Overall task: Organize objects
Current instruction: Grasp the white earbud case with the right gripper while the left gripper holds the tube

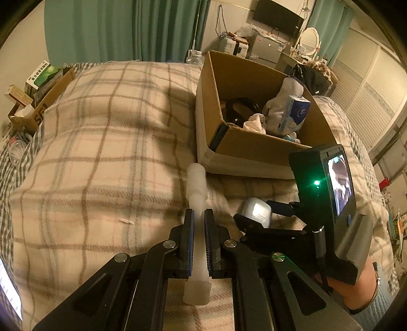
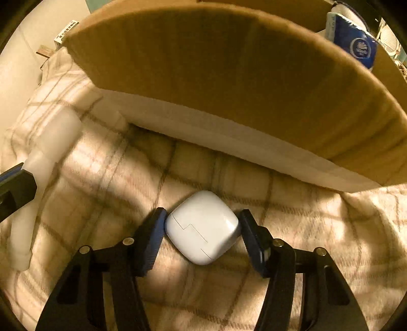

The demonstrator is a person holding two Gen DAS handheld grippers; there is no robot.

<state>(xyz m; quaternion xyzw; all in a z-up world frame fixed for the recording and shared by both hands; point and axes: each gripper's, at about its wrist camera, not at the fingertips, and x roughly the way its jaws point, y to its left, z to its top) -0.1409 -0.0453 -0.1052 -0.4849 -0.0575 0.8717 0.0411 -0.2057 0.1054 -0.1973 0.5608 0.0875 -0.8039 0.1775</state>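
Observation:
My left gripper [image 1: 199, 216] is shut on the thin neck of a long white plastic tool [image 1: 196, 183] that lies along the plaid blanket; the tool also shows at the left of the right wrist view [image 2: 48, 150]. My right gripper [image 2: 202, 216] is shut on a white earbud case [image 2: 202, 226] resting on the blanket, both pads touching its sides; the case also shows in the left wrist view [image 1: 255, 211]. An open cardboard box [image 1: 254, 145] stands just beyond both, holding a plush toy [image 1: 279, 107], a blue tissue pack [image 1: 297, 109] and a black item [image 1: 236, 109].
The box's near wall [image 2: 229, 76] rises close in front of the right gripper. The plaid blanket [image 1: 101, 152] covers the bed. A second carton with packages [image 1: 40, 101] sits far left. A fridge and a TV [image 1: 278, 17] stand at the back.

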